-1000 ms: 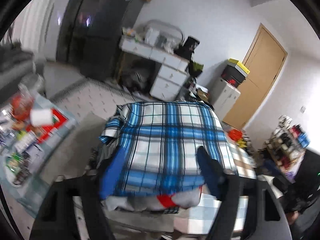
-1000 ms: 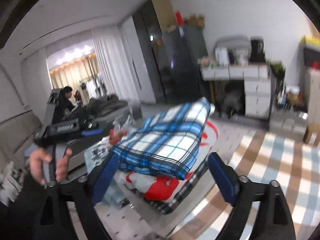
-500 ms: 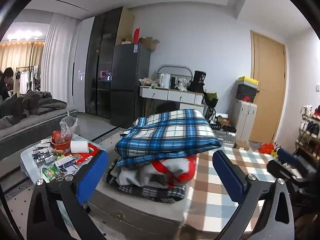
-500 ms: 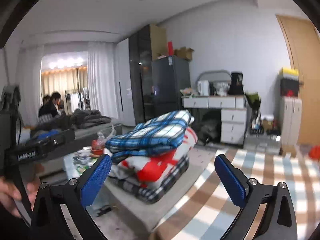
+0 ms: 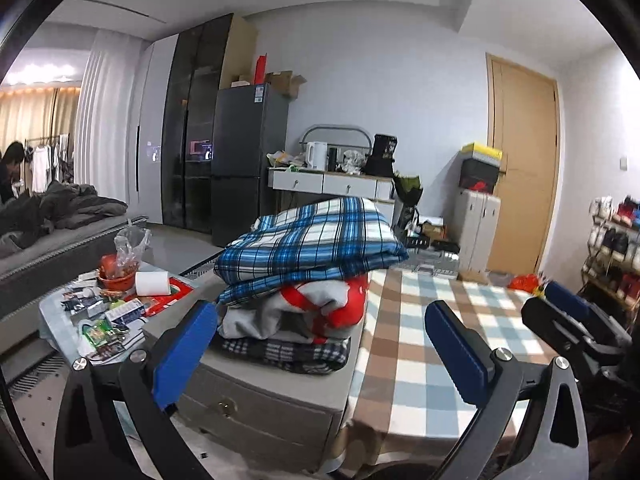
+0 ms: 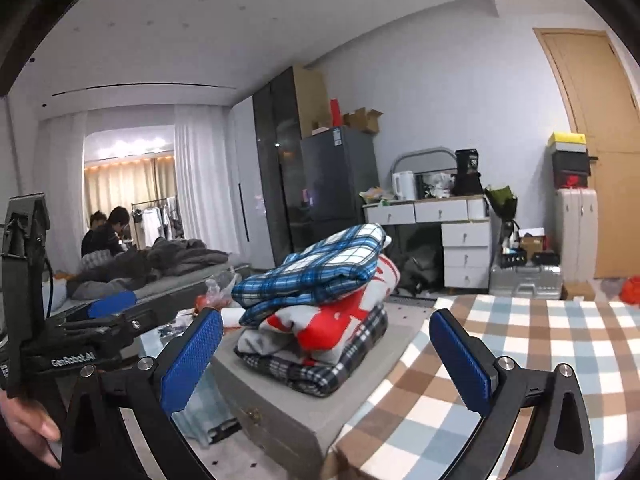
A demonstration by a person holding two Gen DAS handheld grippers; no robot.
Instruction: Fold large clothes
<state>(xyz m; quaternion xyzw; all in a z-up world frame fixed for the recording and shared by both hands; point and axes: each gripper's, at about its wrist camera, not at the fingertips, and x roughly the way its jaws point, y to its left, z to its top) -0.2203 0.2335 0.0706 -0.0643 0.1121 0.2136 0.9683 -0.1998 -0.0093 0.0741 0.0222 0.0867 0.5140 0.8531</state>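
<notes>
A folded blue plaid garment (image 5: 316, 240) lies on top of a stack of folded clothes: a red and grey piece (image 5: 316, 308) and a dark checked piece (image 5: 288, 354) below. The stack rests on a grey drawer unit (image 5: 260, 404). It also shows in the right wrist view (image 6: 316, 268). My left gripper (image 5: 320, 356) is open and empty, drawn back in front of the stack. My right gripper (image 6: 326, 360) is open and empty, also short of the stack. The right gripper shows at the right edge of the left wrist view (image 5: 576, 320).
A checked tablecloth (image 5: 432, 344) covers the table to the right of the stack. A cluttered low table (image 5: 104, 312) stands to the left. A sofa with dark bedding (image 5: 52, 216), a fridge (image 5: 248, 160), a white desk (image 5: 332, 184) and a door (image 5: 520, 172) lie behind.
Both grippers have pulled back and away from the stack and now look level at it. The blue plaid garment stays on top of the pile. Both grippers are wider open.
</notes>
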